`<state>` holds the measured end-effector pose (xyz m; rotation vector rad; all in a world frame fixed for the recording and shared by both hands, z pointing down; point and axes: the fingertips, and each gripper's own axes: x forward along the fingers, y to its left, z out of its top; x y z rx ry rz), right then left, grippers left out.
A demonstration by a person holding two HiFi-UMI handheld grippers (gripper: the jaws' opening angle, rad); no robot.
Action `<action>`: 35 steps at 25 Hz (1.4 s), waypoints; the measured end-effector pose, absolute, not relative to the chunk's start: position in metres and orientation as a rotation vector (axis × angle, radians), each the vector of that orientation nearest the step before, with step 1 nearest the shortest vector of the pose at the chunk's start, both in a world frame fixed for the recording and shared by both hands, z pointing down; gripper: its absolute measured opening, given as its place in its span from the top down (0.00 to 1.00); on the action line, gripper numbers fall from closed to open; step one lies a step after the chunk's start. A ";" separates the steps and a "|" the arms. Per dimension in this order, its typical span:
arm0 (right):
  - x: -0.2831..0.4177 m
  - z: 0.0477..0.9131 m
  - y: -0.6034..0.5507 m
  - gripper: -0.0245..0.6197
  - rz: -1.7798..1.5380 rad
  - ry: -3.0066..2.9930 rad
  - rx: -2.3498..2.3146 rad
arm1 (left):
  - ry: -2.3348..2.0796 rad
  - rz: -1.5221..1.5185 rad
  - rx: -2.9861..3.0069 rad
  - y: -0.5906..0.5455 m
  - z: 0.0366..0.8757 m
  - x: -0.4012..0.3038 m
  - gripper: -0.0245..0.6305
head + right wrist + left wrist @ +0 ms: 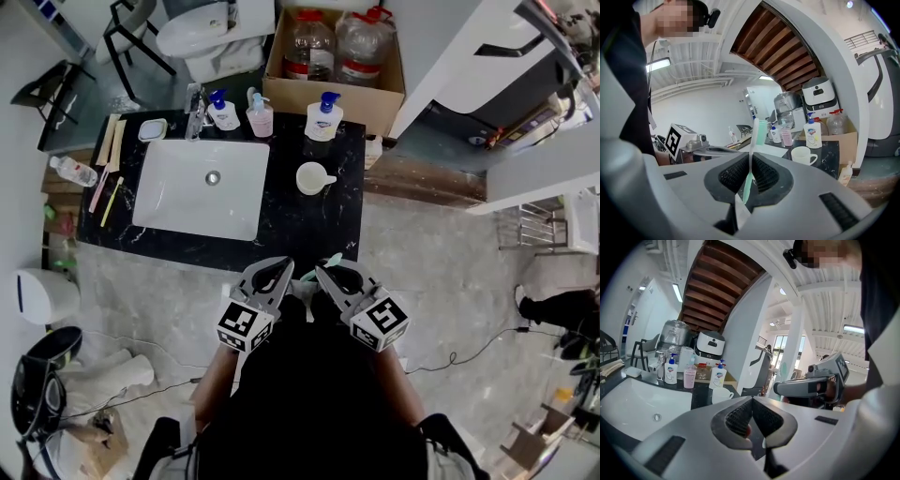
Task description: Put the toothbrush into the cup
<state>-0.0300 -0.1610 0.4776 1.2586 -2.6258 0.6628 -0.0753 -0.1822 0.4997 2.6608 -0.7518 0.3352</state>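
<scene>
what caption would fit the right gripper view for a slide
Right gripper clamps a green and white toothbrush, head end up, with the white cup ahead on the black counter.

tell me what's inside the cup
Seen from above, the cup looks empty: only its white inside shows. The toothbrush is not in it; the right gripper holds it. The gripper views show the cup from the side, so its inside is hidden there.

One toothbrush (761, 132), one cup (313, 177), one sink (178, 211), one tap (195, 117), one soap dish (152, 129). Three pump bottles (324, 120) on the worktop (309, 230) — two white, one pink. Two big water jugs (309, 45) in one cardboard box (323, 94). One small clear bottle (73, 171) at the worktop's left end — and one toilet (202, 33) behind.
</scene>
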 end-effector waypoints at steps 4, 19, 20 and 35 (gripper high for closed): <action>-0.020 0.474 -0.172 0.92 0.640 -2.656 1.225 | -0.780 0.337 2.659 -0.188 0.496 -0.066 0.95; 0.014 0.457 -0.244 0.92 0.499 -2.717 1.172 | -0.812 0.361 2.668 -0.226 0.492 -0.034 0.95; 0.015 0.456 -0.251 0.92 0.489 -2.721 1.169 | -0.812 0.365 2.668 -0.229 0.492 -0.031 0.95; 0.040 0.474 -0.358 0.92 0.478 -2.728 1.203 | -0.816 0.395 2.621 -0.259 0.513 -0.010 0.95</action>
